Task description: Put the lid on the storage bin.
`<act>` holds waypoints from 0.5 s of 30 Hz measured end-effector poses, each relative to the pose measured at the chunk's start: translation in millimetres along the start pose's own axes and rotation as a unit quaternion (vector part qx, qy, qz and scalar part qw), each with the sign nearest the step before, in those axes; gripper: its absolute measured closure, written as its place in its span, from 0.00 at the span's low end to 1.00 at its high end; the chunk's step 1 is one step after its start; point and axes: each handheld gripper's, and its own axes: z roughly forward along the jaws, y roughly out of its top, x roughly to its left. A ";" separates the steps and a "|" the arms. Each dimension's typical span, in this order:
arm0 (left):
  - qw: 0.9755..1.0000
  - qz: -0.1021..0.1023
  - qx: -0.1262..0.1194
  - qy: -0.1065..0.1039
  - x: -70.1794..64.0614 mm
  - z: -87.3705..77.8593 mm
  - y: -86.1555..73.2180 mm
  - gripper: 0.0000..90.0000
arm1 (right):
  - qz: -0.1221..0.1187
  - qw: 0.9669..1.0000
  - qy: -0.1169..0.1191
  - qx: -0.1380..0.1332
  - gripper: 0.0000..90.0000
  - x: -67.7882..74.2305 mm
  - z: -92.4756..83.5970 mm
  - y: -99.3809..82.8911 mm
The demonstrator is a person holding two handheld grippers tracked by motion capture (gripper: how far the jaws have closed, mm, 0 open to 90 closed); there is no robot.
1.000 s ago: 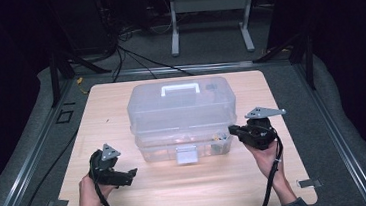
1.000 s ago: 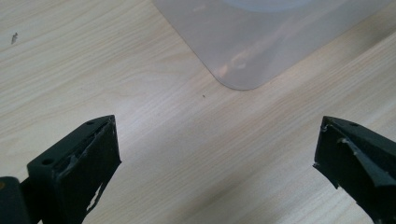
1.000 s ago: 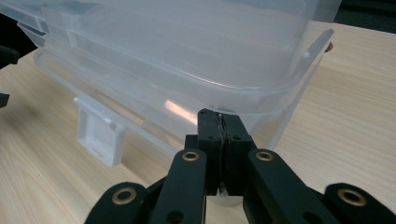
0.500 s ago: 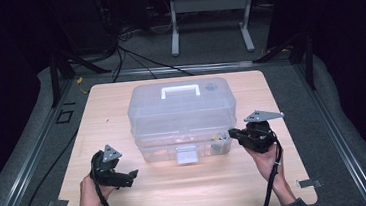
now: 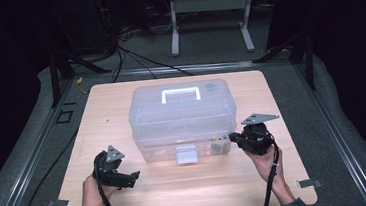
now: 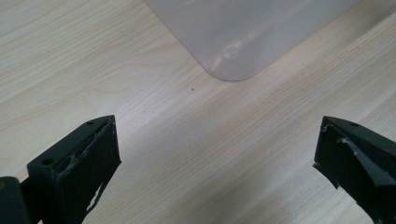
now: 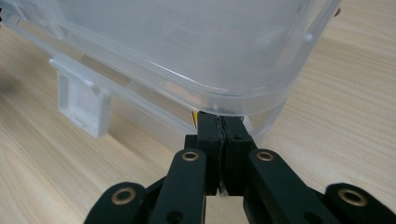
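A clear, rounded plastic storage box with a white handle [image 5: 183, 120] stands in the middle of the pale wooden table [image 5: 270, 95], its white front latch [image 5: 186, 154] facing the person and hanging down over the base; the right gripper [image 5: 233, 137] has its jaws pressed together, tips tucked under the lid's overhanging rim at the front right corner of the box, touching or nearly touching it; the left gripper [image 5: 133, 176] lies low on the table in the person's hand, jaws spread wide with nothing between them, near the front left corner but apart from it.

The risk I see is in prying at that corner; if the latch is still caught, a lift there would likely tip or drag the whole box rather than open the lid, since the other gripper steadies nothing; the thin closed tips could also slip off the smooth rim.

The right gripper view shows what the high view cannot: the joined tips [image 7: 219, 128] sitting right below the lid's edge, and the latch [image 7: 84, 105] from the side; the left gripper view gives the wide gap between its jaws, bare wood and one rounded corner of the box [image 6: 233, 42]; the high view alone shows both hands together, and the handle.
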 end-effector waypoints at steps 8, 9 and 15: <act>1.000 -0.001 0.004 0.005 0.8 -0.1 -1.5 0.00 | 0.005 1.000 -0.007 0.017 0.99 -0.5 1.4 -0.5; 1.000 0.000 0.006 0.005 0.7 0.1 -1.6 0.00 | 0.006 1.000 -0.008 0.020 0.98 -0.8 1.9 -0.7; 1.000 0.001 0.008 0.008 0.0 0.4 -1.6 0.00 | 0.007 0.999 -0.011 0.037 0.98 -0.8 2.4 -1.6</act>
